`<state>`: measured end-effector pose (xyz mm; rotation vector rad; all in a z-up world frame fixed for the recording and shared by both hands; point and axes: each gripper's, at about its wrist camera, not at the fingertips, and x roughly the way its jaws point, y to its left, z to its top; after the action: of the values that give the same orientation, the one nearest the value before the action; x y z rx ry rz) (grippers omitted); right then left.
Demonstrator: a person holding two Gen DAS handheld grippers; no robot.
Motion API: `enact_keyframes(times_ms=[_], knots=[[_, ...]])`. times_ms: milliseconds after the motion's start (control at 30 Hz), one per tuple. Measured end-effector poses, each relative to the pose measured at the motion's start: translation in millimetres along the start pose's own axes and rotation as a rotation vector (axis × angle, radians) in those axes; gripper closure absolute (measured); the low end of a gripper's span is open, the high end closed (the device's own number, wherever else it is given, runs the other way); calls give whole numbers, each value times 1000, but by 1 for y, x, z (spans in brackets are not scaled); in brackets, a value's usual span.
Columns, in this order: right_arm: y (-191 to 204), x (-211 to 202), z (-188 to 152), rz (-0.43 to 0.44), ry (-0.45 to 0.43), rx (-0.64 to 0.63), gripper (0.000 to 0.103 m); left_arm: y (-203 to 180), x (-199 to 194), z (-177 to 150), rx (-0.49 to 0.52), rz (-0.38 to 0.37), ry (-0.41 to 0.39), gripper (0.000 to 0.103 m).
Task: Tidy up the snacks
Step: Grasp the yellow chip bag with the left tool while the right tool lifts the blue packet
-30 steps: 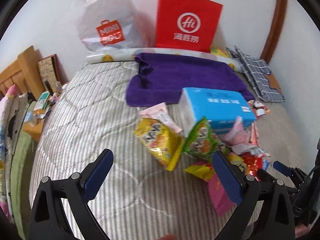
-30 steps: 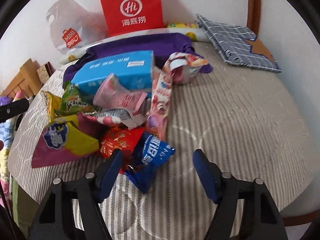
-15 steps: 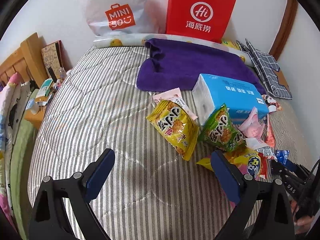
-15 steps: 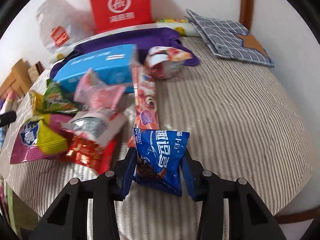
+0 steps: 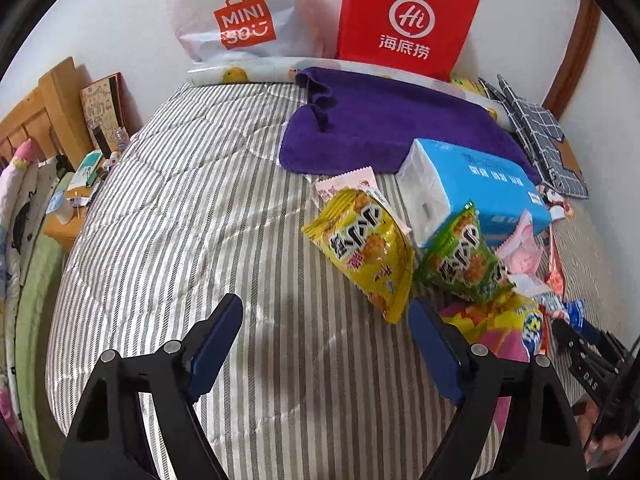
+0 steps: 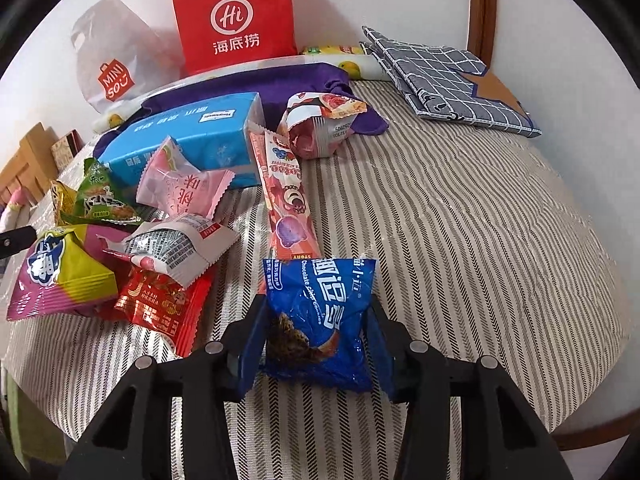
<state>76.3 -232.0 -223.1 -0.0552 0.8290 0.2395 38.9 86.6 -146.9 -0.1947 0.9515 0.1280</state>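
Right wrist view shows the right claw squeezing a blue cookie bag from both sides, near the pile of snacks on the striped bed. Its jaws are opening a tiny bit, so the shiny bag could slip out. The left claw is closing with nothing between its jaws, just bed. A yellow chip bag sits just past it, and a bump could knock it.
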Motion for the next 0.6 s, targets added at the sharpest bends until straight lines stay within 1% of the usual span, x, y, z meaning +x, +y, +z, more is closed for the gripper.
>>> enact_keyframes(times_ms=[100,200,367,433,467,500,567,600], knots=[[-5,-1,1,4,-3,18,61,-3,9,7,1,-16,5,18],[-8,-2,2,-2,-6,26,61,-8,21,13,14,-16,19,18],[-13,-11,7,-7,-26,27,61,-14,35,22,19,-48,22,19],[-14,-15,9,-4,-35,32,61,-15,42,25,19,-42,35,28],[-15,-17,10,-5,-40,32,61,-15,47,27,16,-43,45,36],[-14,-19,12,-7,-46,31,61,-14,49,28,10,-64,55,43],[-14,-22,14,-11,-52,27,61,-12,52,30,-16,-104,61,52],[-13,-23,15,-12,-55,24,61,-10,50,30,-24,-114,51,62]])
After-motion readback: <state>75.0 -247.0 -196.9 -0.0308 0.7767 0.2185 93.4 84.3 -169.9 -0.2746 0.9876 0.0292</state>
